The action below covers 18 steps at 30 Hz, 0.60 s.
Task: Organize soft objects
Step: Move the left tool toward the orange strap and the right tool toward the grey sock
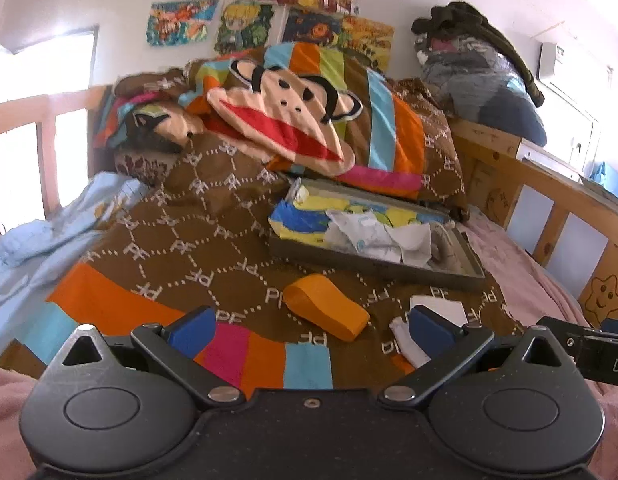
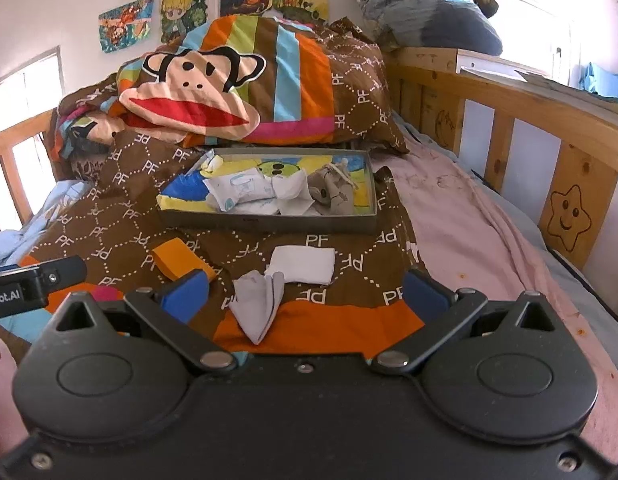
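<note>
A grey shallow box [image 1: 373, 266] [image 2: 269, 222] sits on the brown quilt and holds folded white and grey cloths. An orange folded cloth [image 1: 325, 312] [image 2: 177, 258] lies in front of it. A white folded cloth [image 2: 303, 264] [image 1: 439, 306] and a crumpled grey-white sock [image 2: 257, 304] [image 1: 407, 342] lie beside it. My left gripper [image 1: 311, 330] is open and empty, just short of the orange cloth. My right gripper [image 2: 305, 290] is open and empty, above the grey-white sock.
A brown patterned quilt [image 1: 181, 248] covers the bed, with a monkey-face pillow [image 1: 285, 116] [image 2: 197, 92] behind the box. A wooden rail [image 2: 509, 120] runs along the right side. Pink sheet [image 2: 469, 240] lies right of the quilt. Bagged bedding [image 1: 481, 76] is piled on the headboard.
</note>
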Each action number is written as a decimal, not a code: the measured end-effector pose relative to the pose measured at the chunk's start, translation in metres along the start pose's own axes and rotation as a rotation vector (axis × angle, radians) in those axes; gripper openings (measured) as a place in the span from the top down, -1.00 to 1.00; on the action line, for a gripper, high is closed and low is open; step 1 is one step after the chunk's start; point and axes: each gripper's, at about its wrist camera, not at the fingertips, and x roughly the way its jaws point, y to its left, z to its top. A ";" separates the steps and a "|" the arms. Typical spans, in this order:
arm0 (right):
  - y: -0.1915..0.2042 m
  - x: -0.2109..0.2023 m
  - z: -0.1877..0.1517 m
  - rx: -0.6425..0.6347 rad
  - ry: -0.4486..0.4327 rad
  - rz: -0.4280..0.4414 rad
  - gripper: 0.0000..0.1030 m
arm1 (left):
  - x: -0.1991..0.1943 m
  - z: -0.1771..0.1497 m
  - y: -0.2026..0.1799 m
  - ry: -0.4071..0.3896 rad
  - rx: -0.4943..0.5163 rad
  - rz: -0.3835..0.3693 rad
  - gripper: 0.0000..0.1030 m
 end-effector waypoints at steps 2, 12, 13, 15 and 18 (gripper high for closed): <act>0.000 0.005 0.001 -0.005 0.019 -0.001 -0.99 | 0.007 -0.001 0.001 0.028 -0.010 -0.012 -0.99; 0.013 0.042 0.007 -0.068 0.082 0.038 -0.99 | 0.047 -0.004 0.016 0.150 -0.091 -0.043 -0.99; 0.015 0.049 0.008 -0.079 0.075 0.027 -0.99 | 0.052 -0.003 0.018 0.153 -0.103 -0.047 -0.99; 0.019 0.064 0.010 -0.089 0.081 0.029 -0.99 | 0.063 0.000 0.022 0.156 -0.117 -0.065 -0.99; 0.022 0.090 0.013 -0.092 0.134 0.069 -0.99 | 0.089 0.008 0.025 0.156 -0.118 -0.106 -0.98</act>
